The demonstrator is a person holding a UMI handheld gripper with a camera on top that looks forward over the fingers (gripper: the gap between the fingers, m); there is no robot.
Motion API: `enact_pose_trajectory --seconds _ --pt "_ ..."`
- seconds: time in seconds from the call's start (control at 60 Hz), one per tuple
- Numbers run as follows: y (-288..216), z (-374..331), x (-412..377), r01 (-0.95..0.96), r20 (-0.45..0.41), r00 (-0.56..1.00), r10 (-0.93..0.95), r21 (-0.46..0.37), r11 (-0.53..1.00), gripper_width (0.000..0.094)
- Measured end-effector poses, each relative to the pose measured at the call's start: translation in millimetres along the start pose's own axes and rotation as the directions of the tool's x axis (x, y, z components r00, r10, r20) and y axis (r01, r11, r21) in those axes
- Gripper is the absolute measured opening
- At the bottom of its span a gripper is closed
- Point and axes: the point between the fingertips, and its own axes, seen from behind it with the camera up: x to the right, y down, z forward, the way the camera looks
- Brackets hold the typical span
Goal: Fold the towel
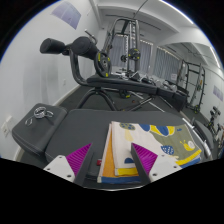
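Observation:
A colourful towel (pixel 145 142) with yellow, blue, white and pink patches lies on a dark table (pixel 80 128), folded over into a narrower shape. Its near edge lies between and just ahead of my fingers. My gripper (pixel 112 164) hovers above the towel's near end. The fingers stand wide apart with purple pads (pixel 79 158) showing, and nothing is pressed between them.
A dark grey box (pixel 38 125) with a small white object on top sits on the table to the left. Beyond the table stand exercise machines (pixel 110 60), a black padded seat (pixel 62 47) and a white wall.

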Motion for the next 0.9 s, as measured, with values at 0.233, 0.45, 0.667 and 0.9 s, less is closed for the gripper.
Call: enact_pose_trajectory --seconds 0.233,0.45,0.667,0.9 --pt "3 8 25 0.019 -0.104 0.994 -0.021 -0.022 1.0 0.003" --pt "-22 -14 -3 -0.102 0.059 0.993 0.105 -0.058 0.993 0.0026" --pt "-100 -62 46 -0.257 0.105 0.961 0.254 0.013 0.966 0.0025" --pt "-100 -50 175 -0.306 0.022 0.952 0.306 0.016 0.952 0.0027"
